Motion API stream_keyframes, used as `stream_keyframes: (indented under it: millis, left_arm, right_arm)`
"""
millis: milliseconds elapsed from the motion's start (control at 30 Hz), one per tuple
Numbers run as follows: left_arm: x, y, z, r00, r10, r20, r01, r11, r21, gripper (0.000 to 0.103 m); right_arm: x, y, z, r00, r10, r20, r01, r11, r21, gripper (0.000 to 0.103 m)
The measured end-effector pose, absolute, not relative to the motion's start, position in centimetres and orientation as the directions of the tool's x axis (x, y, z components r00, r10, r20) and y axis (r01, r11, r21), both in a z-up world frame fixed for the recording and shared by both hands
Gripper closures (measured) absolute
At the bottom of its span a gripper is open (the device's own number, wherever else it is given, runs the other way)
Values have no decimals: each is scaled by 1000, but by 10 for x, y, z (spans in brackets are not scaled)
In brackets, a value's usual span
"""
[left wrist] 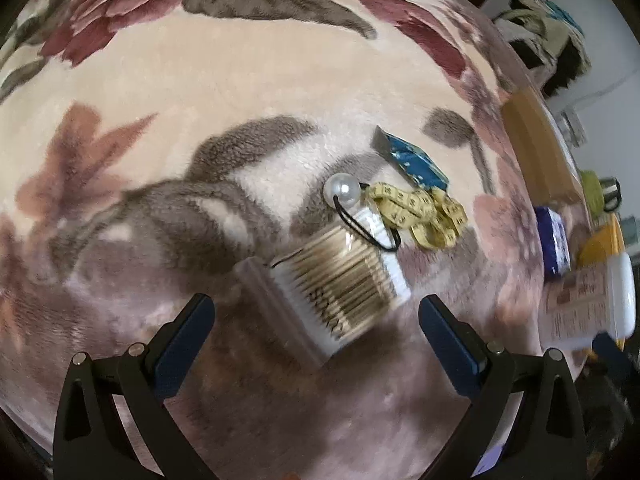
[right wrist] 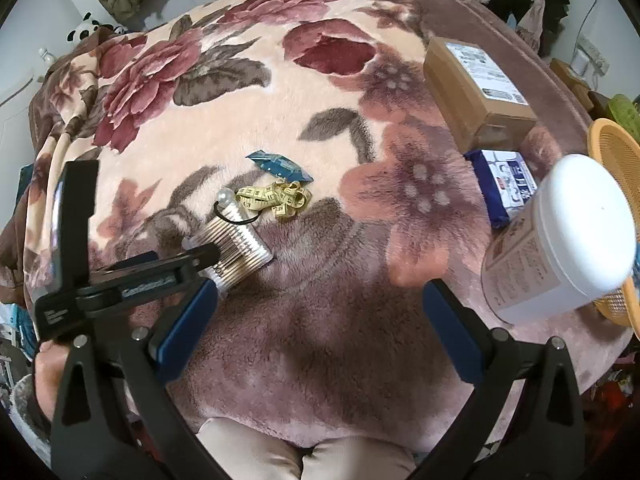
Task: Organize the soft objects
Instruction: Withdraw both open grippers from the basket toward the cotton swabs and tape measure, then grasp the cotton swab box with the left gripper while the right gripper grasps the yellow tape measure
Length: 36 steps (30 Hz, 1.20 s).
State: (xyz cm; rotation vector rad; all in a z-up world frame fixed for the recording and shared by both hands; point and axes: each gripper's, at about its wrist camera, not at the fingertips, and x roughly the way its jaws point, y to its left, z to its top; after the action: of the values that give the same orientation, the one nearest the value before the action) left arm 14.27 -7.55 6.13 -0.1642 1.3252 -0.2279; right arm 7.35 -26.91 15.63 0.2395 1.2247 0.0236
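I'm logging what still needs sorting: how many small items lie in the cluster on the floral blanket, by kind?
Clear packs of wooden cotton swabs: 1
Black hair ties with a pearl bead: 1
Yellow tape measures, bunched up: 1
Blue foil packets: 1
Total: 4

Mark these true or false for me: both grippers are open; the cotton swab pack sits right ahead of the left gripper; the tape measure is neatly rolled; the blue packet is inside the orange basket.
1. Both grippers are open. True: the left gripper and right gripper each show spread fingers holding nothing.
2. The cotton swab pack lies just ahead of the left gripper. True.
3. The yellow tape measure is neatly rolled. False: it lies in a loose tangle.
4. The blue packet is in the orange basket. False: it lies on the floral blanket.
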Motion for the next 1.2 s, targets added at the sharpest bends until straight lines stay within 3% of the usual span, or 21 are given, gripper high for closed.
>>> stream_keyframes:
  millis: [200, 367, 500, 633, 800, 1200]
  left_arm:
    - [153, -93, 42, 221, -232, -947, -17, 970, -242, 1]
    - [154, -100, 24, 216, -152, -965, -59, 984, -168, 1]
    - [145, -87, 25, 245, -163, -956, -33, 984, -176, 18]
    - [132, -64, 30, 246, -150, -958, -5, 988, -156, 20]
    - [122, -26, 30, 250, -135, -959, -29, 989, -147, 21]
    - [126, -2, 23, 245, -251, -937, -25, 964, -265, 18]
  right_arm:
    - [76, -273, 147, 348, 182, -920, 99, 968, 229, 0]
    - [75, -275, 138, 330, 194, -924, 96, 967, 238, 0]
    - [75, -274, 134, 319, 201, -926, 82, 968, 239, 0]
    - [79, -268, 127, 312, 216, -925, 71, 966, 249, 0]
    - [88, -255, 118, 305, 231, -924, 38, 966, 254, 0]
    - [158, -228, 80, 353, 186, -917, 18, 978, 206, 1]
